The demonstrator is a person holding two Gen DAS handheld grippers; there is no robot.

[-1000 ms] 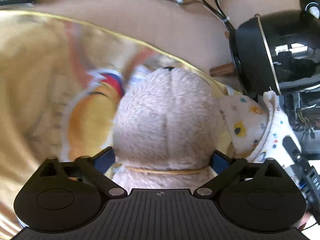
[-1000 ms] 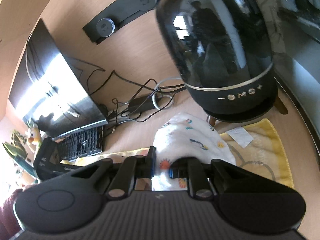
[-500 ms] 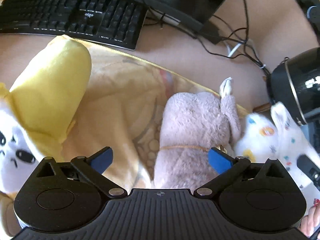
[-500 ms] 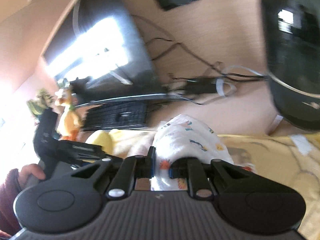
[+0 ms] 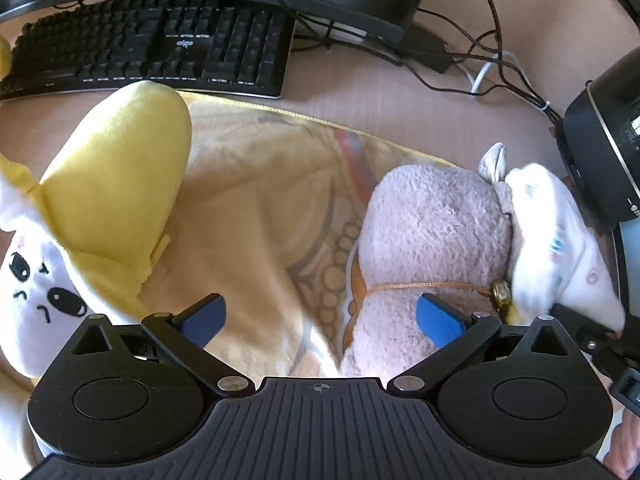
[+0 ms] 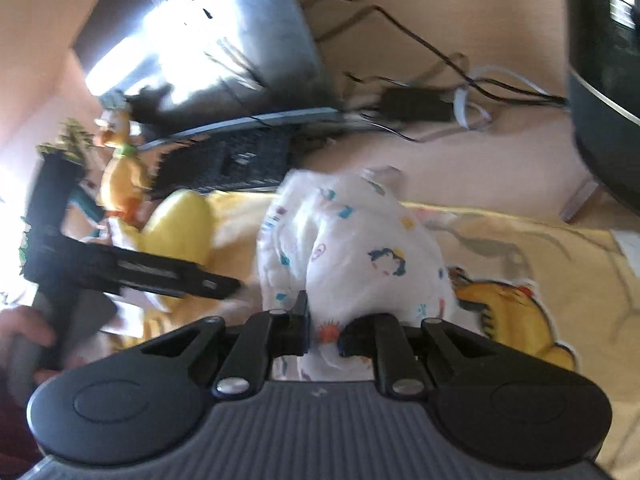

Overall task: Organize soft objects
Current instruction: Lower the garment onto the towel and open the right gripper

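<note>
Left wrist view: the left gripper (image 5: pixel 320 320) stands spread wide with nothing between its blue pads, hovering over the yellow blanket (image 5: pixel 256 208). The beige plush (image 5: pixel 432 232) lies at about two o'clock from the gripper's gap, its long axis running roughly toward twelve, and the right-hand pad overlaps its lower flank in the picture — whether they touch I cannot tell. A gold cord with a small bell (image 5: pixel 501 290) crosses its body. The banana plush (image 5: pixel 116 184) sits at ten o'clock, its white face at nine. The printed white cloth toy (image 5: pixel 560 240) presses against the beige plush at three o'clock. A keyboard (image 5: pixel 152 48) lies at twelve.

Right wrist view, blurred: the right gripper (image 6: pixel 324 334) is pressed together on the printed white cloth toy (image 6: pixel 360 248), which bulges up toward twelve directly ahead of the fingers. The left gripper's body shows at nine o'clock.

Judging by this, the right hand has its toy, while the beige plush is the left's nearest — a slight shift toward two o'clock would centre it.
</note>
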